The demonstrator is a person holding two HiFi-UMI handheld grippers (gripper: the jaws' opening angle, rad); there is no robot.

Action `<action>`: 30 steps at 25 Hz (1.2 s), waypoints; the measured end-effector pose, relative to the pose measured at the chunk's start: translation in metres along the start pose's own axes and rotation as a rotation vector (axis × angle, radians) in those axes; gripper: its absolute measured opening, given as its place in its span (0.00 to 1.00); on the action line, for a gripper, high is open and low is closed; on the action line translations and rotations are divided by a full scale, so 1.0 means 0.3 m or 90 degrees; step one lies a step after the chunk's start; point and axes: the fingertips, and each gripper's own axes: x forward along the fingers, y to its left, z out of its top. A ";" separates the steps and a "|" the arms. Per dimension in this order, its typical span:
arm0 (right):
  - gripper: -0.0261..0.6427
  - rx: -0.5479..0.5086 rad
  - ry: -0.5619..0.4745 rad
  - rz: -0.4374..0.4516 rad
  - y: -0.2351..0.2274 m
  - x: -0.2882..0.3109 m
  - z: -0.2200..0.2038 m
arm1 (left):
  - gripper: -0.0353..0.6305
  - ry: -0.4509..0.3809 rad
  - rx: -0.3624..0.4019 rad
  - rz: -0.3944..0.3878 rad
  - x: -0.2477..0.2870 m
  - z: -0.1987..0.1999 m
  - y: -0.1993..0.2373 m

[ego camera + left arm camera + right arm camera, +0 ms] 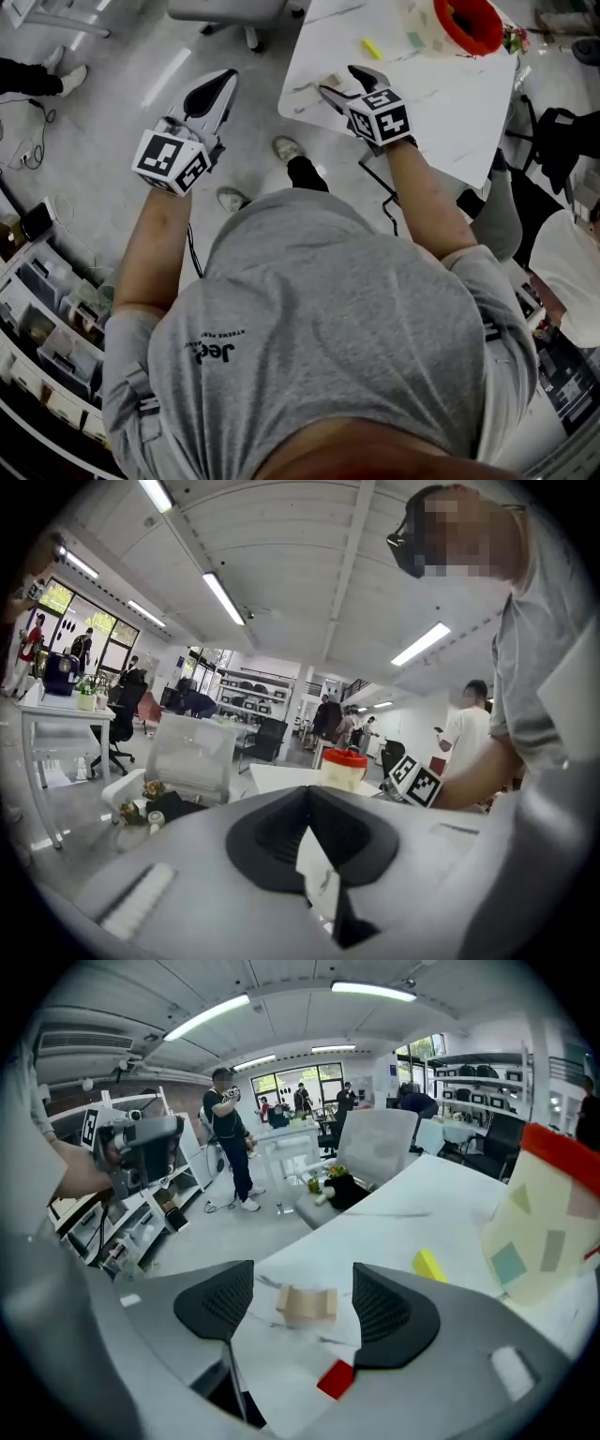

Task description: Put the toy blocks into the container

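Observation:
In the right gripper view a pale wooden arch block (306, 1305) lies on the white table (412, 1213), between the open jaws of my right gripper (302, 1288); the pads stand clear of it on both sides. A red block (336, 1379) lies nearer, by the right jaw, and a yellow block (429, 1265) lies further off. The red-rimmed container (548, 1213) stands at the right. In the head view the right gripper (337, 80) reaches over the table's near left corner, with the yellow block (371, 48) and container (466, 23) beyond. My left gripper (223, 80) hangs shut and empty over the floor.
The table (441, 103) has its edge close to the wooden block. A chair base (248, 19) stands on the floor beyond the left gripper, and shelves (47, 337) line the lower left. A white chair (375, 1147) and several people stand further off.

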 end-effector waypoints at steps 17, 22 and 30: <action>0.49 -0.031 0.163 -0.049 -0.052 0.190 -0.155 | 0.14 0.033 -0.026 -0.022 0.094 -0.144 -0.010; 0.48 -0.020 0.141 -0.034 -0.053 0.161 -0.115 | 0.14 0.026 -0.023 -0.022 0.091 -0.122 -0.011; 0.48 -0.008 0.059 -0.050 -0.091 0.004 0.039 | 0.14 0.007 -0.010 -0.034 0.115 -0.007 -0.023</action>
